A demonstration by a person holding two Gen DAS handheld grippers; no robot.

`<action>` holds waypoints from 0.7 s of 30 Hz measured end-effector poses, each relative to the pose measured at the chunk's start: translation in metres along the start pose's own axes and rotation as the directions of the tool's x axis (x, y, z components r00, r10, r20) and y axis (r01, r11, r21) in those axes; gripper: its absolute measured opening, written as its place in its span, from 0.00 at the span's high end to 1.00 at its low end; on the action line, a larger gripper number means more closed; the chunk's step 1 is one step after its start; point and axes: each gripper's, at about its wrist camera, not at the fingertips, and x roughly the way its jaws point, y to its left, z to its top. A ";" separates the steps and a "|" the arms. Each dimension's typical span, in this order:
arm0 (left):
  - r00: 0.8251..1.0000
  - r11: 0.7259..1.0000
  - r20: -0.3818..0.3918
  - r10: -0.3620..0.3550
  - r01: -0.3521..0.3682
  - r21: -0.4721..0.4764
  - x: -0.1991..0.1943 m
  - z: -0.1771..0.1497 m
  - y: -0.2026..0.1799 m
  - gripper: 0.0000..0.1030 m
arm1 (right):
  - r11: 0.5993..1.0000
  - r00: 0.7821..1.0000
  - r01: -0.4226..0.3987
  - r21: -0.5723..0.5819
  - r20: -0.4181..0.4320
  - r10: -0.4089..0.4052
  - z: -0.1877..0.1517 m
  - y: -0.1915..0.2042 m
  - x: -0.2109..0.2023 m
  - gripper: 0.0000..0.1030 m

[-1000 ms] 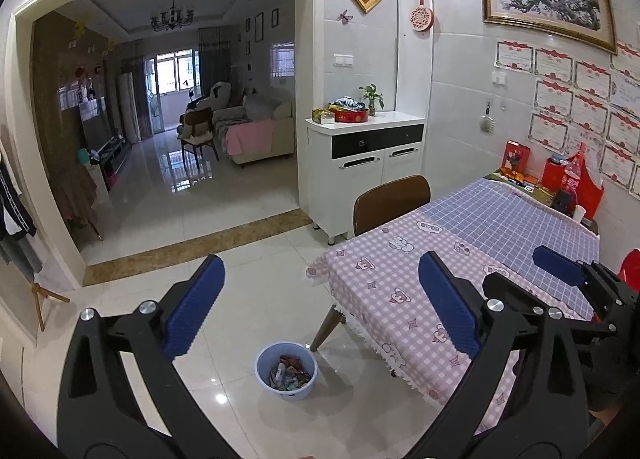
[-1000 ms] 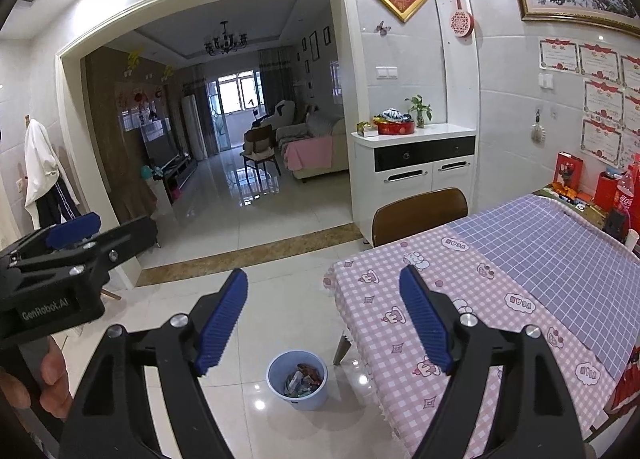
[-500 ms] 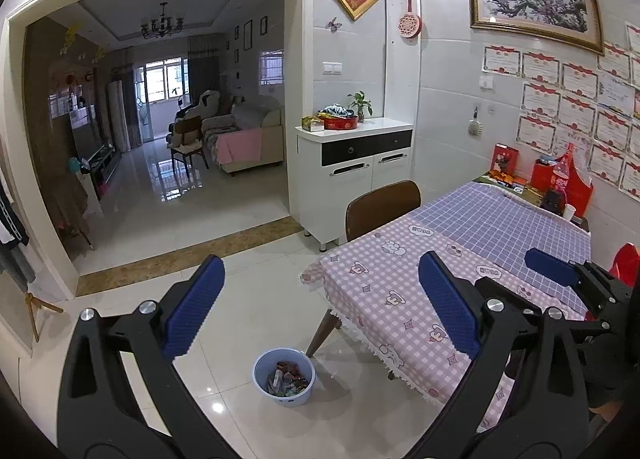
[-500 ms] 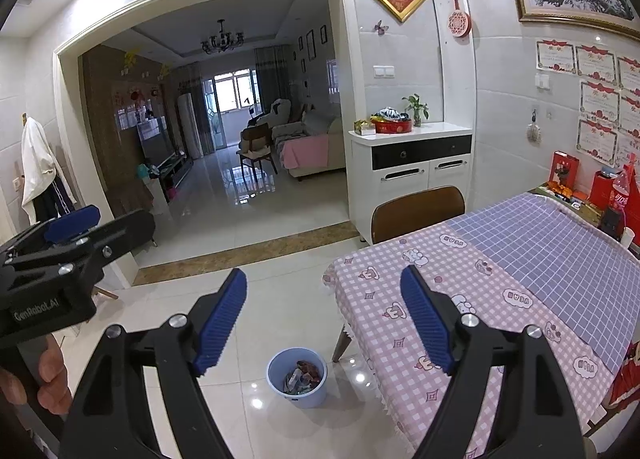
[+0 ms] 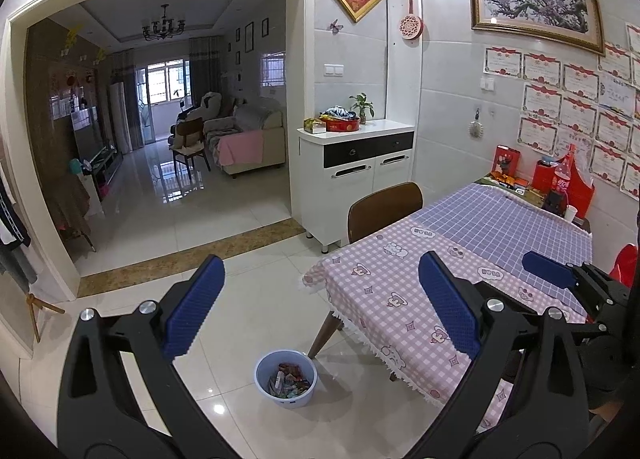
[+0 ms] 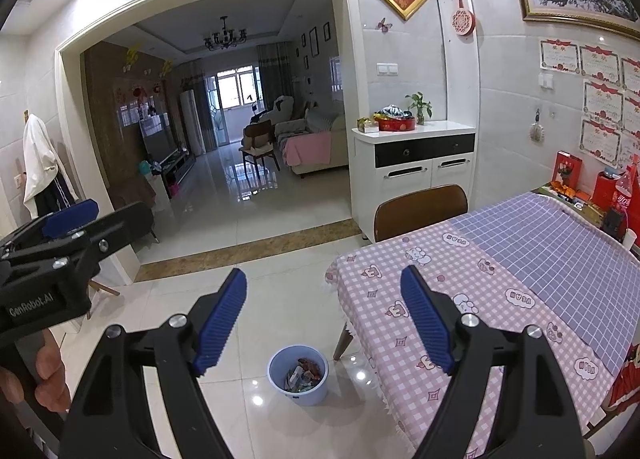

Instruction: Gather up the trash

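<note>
Bin (image 6: 298, 375) on floor below right gripper (image 6: 324, 323); jaws wide, empty.

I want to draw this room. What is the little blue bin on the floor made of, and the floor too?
The blue bin looks like smooth plastic: thin, even-coloured wall with a soft sheen, wrappers inside. The floor seems to be glossy glazed tile, since thin grid lines cross it and it mirrors the lights. I can't be certain of either from looks alone.

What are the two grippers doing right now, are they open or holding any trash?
Left gripper: open, holding nothing.
Right gripper: open, holding nothing.
</note>
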 end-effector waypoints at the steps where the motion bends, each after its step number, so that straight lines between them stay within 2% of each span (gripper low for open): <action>1: 1.000 1.000 0.001 0.001 -0.001 0.000 0.000 0.000 0.000 0.07 | 1.000 1.000 -0.001 0.000 -0.001 0.001 0.000 0.000 0.000 0.24; 21: 1.000 1.000 -0.006 0.004 -0.004 0.003 0.005 0.000 0.002 0.07 | 1.000 1.000 -0.009 0.001 -0.017 0.009 -0.005 -0.001 0.004 0.24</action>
